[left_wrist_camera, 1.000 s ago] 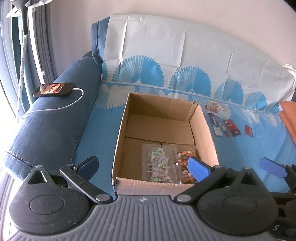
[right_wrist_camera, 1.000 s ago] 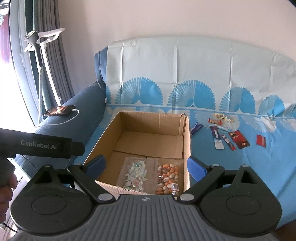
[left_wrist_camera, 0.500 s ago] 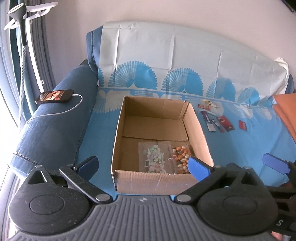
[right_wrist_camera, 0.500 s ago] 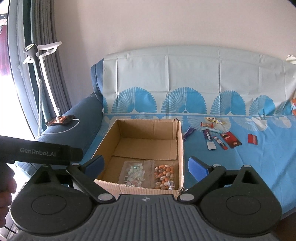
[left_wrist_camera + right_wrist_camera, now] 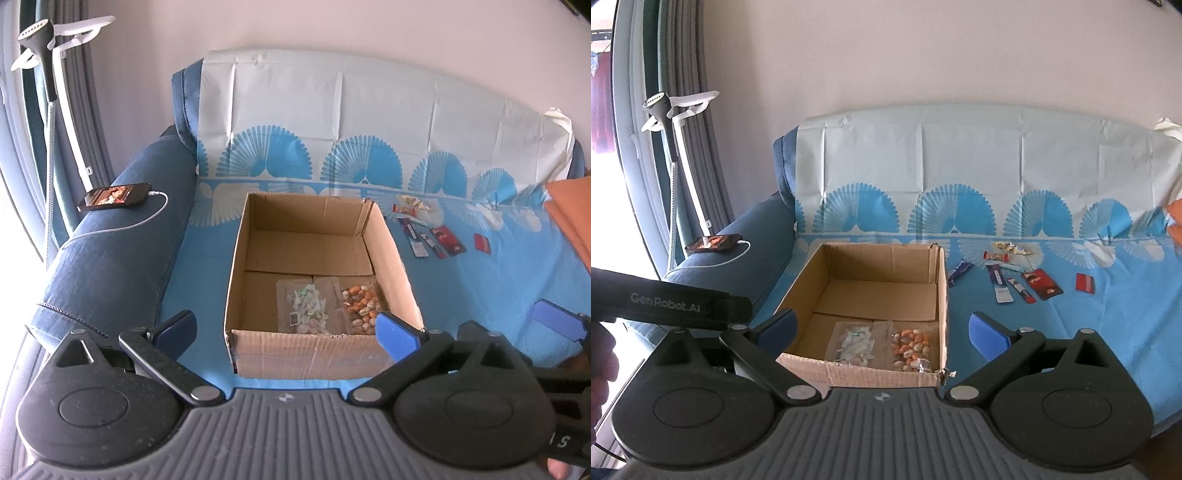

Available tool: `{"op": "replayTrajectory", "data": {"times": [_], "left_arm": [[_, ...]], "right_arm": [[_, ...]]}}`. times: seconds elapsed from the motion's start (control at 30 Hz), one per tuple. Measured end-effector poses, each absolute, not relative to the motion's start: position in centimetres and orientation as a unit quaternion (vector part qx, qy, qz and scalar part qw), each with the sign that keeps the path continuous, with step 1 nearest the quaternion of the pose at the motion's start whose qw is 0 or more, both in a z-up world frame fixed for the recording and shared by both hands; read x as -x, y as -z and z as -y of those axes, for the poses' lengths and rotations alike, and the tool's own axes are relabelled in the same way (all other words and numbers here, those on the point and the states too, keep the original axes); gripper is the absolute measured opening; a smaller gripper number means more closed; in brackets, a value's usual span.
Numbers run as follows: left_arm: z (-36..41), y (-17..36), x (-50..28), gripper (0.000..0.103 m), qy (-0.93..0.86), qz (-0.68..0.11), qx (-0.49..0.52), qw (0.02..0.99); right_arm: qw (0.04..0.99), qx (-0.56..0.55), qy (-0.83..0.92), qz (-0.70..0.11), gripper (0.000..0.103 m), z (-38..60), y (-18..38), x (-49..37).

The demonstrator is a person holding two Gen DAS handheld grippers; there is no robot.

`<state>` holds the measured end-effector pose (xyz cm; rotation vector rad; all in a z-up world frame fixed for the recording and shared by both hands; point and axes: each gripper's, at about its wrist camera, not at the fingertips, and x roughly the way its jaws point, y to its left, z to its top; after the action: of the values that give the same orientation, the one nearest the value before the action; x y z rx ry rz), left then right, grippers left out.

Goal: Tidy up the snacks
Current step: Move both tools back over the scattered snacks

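An open cardboard box [image 5: 391, 251] [image 5: 943, 295] stands on the blue-sheeted sofa. Inside at the near end lie a clear bag of pale sweets [image 5: 306, 308] [image 5: 855, 341] and a clear bag of orange snacks [image 5: 362, 304] [image 5: 911, 345]. Several small wrapped snack bars [image 5: 432, 234] [image 5: 1015, 280] lie on the sheet to the right of the box. My left gripper [image 5: 286, 328] is open and empty, held back in front of the box. My right gripper [image 5: 882, 330] is open and empty, also in front of the box, slightly right of the left one.
A phone [image 5: 114, 192] [image 5: 714, 243] on a white cable lies on the sofa's left armrest. A white stand [image 5: 62, 92] and grey curtains are at the far left. An orange cloth [image 5: 570, 214] lies at the sofa's right end.
Both grippers have pulled back and up from the box, so the box and sofa look smaller and farther. Both stay open and empty.
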<state>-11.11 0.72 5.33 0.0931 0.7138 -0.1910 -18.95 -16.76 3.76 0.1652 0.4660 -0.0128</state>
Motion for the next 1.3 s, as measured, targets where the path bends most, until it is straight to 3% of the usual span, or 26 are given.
{"op": "replayTrajectory", "data": {"times": [0.87, 1.3], "left_arm": [[7.8, -3.5, 6.4, 0.103, 0.136, -0.394, -0.136, 0.899], [18.7, -4.3, -3.0, 0.103, 0.172, -0.432, -0.128, 0.876]], "right_arm": [[0.951, -0.166, 0.074, -0.251, 0.1, 25.2, -0.4, 17.1], [0.94, -0.199, 0.156, -0.228, 0.1, 37.0, 1.3, 12.2]]}}
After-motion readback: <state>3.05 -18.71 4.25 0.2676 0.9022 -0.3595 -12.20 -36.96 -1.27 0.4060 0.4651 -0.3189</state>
